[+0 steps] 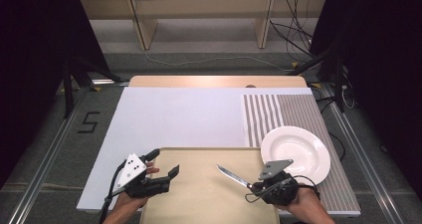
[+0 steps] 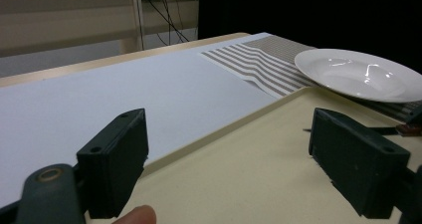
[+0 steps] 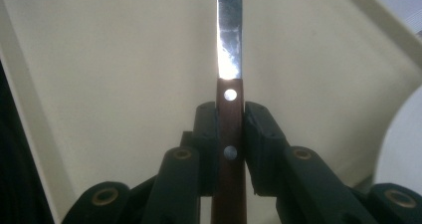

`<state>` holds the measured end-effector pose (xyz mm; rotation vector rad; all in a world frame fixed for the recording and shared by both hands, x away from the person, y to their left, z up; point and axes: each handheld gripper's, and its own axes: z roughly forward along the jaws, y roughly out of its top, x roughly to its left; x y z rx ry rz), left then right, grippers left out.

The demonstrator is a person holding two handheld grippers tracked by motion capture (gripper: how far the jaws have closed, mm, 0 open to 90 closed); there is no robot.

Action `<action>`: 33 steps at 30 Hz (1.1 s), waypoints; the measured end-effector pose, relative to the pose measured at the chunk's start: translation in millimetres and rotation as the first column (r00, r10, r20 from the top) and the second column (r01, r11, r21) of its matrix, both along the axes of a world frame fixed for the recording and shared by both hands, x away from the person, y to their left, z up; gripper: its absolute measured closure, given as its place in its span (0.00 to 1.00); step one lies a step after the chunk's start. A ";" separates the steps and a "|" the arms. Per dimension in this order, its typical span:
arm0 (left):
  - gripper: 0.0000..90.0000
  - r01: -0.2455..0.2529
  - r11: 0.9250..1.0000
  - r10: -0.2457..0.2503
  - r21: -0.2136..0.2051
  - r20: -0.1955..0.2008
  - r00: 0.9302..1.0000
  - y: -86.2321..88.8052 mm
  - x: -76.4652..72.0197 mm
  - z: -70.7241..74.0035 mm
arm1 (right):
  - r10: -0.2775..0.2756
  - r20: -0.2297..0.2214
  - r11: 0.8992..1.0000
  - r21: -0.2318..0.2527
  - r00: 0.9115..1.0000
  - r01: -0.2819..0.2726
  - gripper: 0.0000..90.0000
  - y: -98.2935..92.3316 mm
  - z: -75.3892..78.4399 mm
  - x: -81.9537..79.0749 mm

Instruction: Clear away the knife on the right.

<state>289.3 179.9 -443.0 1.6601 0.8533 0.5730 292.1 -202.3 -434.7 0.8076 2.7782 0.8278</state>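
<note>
The right tool [image 1: 255, 186] is clenched on a knife [image 1: 234, 176], its two black jaws pressing the brown riveted handle from either side in the right gripper view, where the handle [image 3: 229, 149] runs up between the pads and the steel blade [image 3: 229, 30] goes on straight ahead over the cream surface beneath. In the high view the knife sticks out from this tool toward the upper left, its blade above the middle of the tray, handle end at the tool and tip pointing toward the tray's far edge. The left tool [image 1: 164, 167] is released: its jaws stand wide apart with nothing between them, over the tray's left part, and the left gripper view looks between the two black pads [image 2: 115, 159] across the tray to the plate. Going by size: the table [image 1: 214, 81] shows a strip of pale wood at its far edge and is covered by a large white sheet [image 1: 179, 117] on the left and centre. A cloth with brown and white stripes [image 1: 278, 112] lies along the right side. The beige tray [image 1: 204, 204] sits at the near edge, overlapping the white sheet, with its right rim just beside the plate. The white plate [image 1: 296, 152] rests on the striped cloth, to the right of the tray and just beyond the right tool. A fingertip [image 2: 135, 215] shows at the bottom of the left gripper view.
</note>
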 end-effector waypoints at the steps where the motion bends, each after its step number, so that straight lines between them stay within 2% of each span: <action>1: 0.17 0.000 1.000 0.000 0.001 0.001 1.000 0.0 0.1 0.0 | 0.006 -0.008 1.000 -0.004 1.000 -0.006 0.86 1.3 -1.8 -1.3; 8: 0.17 0.000 1.000 0.000 0.002 -0.001 1.000 0.3 0.4 -0.5 | 0.013 -0.044 0.999 -0.035 0.999 -0.015 0.86 10.0 -10.0 -9.6; 15: 0.17 0.001 1.000 -0.001 0.003 0.000 1.000 0.1 0.3 -0.5 | 0.044 -0.054 0.996 -0.081 0.998 -0.048 0.86 15.1 -16.4 -13.2; 27: 0.17 0.000 1.000 0.000 0.001 0.001 1.000 0.2 0.3 -0.4 | 0.059 -0.112 0.990 -0.120 0.992 -0.072 0.86 20.4 -24.8 -16.6; 33: 0.17 0.000 1.000 0.000 0.003 0.000 1.000 0.2 0.3 -0.4 | 0.062 -0.136 0.990 -0.115 0.989 -0.077 0.85 22.1 -24.6 -18.9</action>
